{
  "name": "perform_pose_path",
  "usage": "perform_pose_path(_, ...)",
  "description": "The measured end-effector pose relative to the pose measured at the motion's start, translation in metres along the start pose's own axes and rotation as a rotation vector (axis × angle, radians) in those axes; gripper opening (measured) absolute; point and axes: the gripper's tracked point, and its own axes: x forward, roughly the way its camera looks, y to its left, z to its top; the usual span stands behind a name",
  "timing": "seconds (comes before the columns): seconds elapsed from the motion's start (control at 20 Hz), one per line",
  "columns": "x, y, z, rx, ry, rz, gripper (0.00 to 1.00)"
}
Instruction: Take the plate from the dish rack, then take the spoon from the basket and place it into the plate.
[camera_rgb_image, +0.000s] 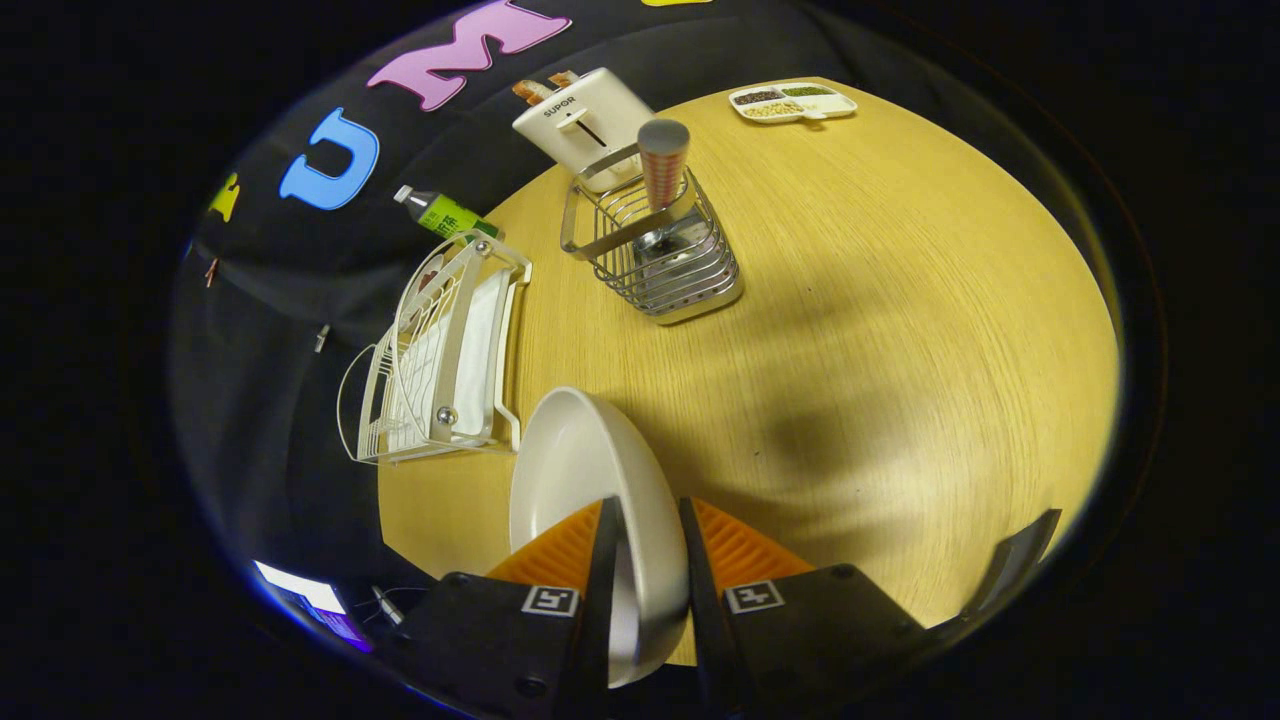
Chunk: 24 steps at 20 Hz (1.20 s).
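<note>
Gripper view: claw (648, 530) grasps the white plate (580, 470); beyond, toaster (585, 125) marked "SUPOR".

One word reads clearly — "SUPOR", in dark capitals on the top face of the white toaster (583, 125), at the upper middle of the frame. The green bottle (447, 213) to its left carries a label with pale characters, too small and tilted to make out. Each claw finger bears a square black-and-white marker (551, 600) — a pattern, no letters.
</note>
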Motion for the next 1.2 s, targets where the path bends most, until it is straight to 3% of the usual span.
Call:
perform_pose_path(0.05,-0.001,-0.006,0.001,-0.018,-0.002,-0.019,0.49)
perform_pose_path(0.2,-0.014,-0.011,0.016,-0.05,-0.044,-0.033,0.61)
perform_pose_path(0.4,-0.054,-0.004,0.061,-0.24,-0.173,-0.037,0.65)
perform_pose_path(0.6,-0.082,0.001,0.115,-0.456,-0.279,-0.086,0.65)
perform_pose_path(0.8,-0.067,-0.002,0.138,-0.511,-0.249,-0.108,0.65)
perform_pose_path(1.2,-0.029,0.001,0.159,-0.567,-0.222,-0.098,0.39)
